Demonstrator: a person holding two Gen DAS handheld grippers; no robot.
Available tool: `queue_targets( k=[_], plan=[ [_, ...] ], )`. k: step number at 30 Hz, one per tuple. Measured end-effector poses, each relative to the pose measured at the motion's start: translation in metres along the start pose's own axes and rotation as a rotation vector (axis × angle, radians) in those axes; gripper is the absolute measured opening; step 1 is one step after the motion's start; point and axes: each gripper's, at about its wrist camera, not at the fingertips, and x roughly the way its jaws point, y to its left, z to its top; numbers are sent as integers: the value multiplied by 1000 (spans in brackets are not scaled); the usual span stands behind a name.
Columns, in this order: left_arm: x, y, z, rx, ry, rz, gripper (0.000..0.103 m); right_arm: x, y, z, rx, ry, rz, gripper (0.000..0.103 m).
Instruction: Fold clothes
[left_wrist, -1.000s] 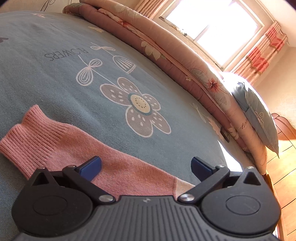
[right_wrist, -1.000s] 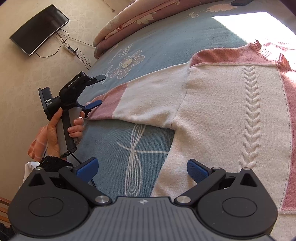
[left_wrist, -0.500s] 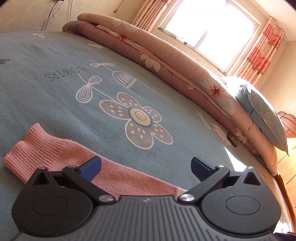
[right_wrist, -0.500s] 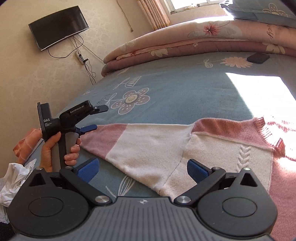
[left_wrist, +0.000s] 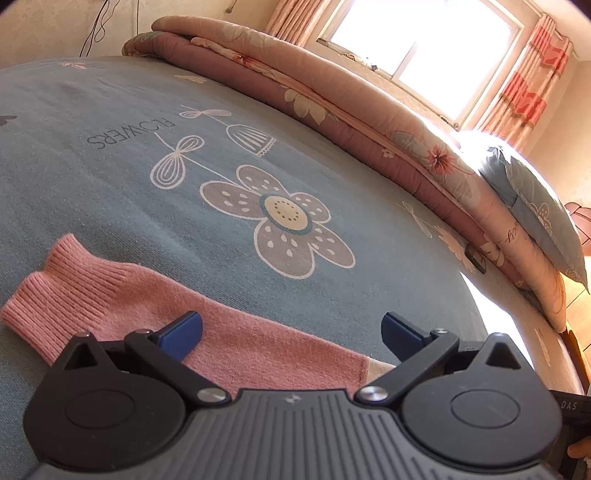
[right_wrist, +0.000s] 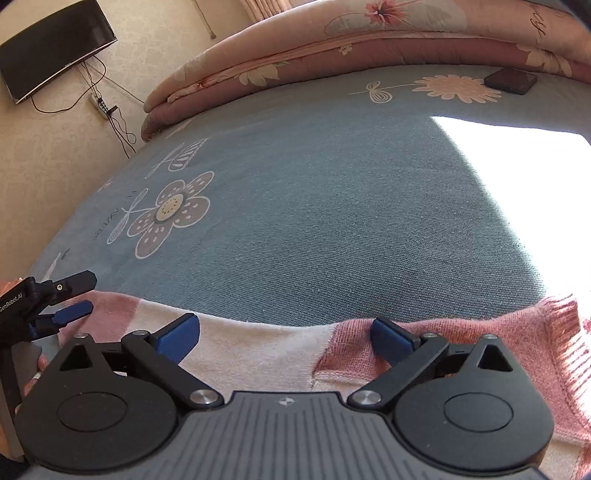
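Note:
A pink and cream knit sweater (right_wrist: 280, 347) lies flat on the blue flowered bedspread (right_wrist: 332, 206). Its pink ribbed sleeve cuff (left_wrist: 70, 280) stretches to the left in the left wrist view. My left gripper (left_wrist: 291, 332) is open, low over the pink sleeve just past the cuff. It also shows at the left edge of the right wrist view (right_wrist: 70, 295), open over the sleeve end. My right gripper (right_wrist: 284, 332) is open, low over the sweater's shoulder where the cream sleeve meets the pink yoke.
A folded pink floral quilt (left_wrist: 332, 96) runs along the far side of the bed. A blue pillow (left_wrist: 539, 206) lies at its right end. A dark phone (right_wrist: 511, 81) lies on the bedspread near the quilt. A television (right_wrist: 55, 48) hangs on the wall.
My right gripper has dropped low and moved forward onto the sweater's shoulder, so most of the sweater body has left its view. My left gripper has barely shifted over the sleeve.

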Motion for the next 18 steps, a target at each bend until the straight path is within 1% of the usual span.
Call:
queue_targets(
  k=[3,8,11,13,16,18],
  plan=[
    [-1,-1,0,6,2,4,102,-7,5,3,-1,3,-10,102],
    [-3,2,1,-14,-1,-1,102,-24,18,-2,-14,2,39,102],
    [-3,4,1,-25,-2,-6,102,-8,23,-5,-39,40,11,102],
    [-3,4,1,-26,-2,-7,102,3,21,-7,-31,41,-11,103],
    [-2,3,1,-20,-1,-3,102,5,23,-3,-52,45,-26,103],
    [-2,3,1,-16,-1,-2,102,-7,21,2,-49,16,-14,103]
  ],
)
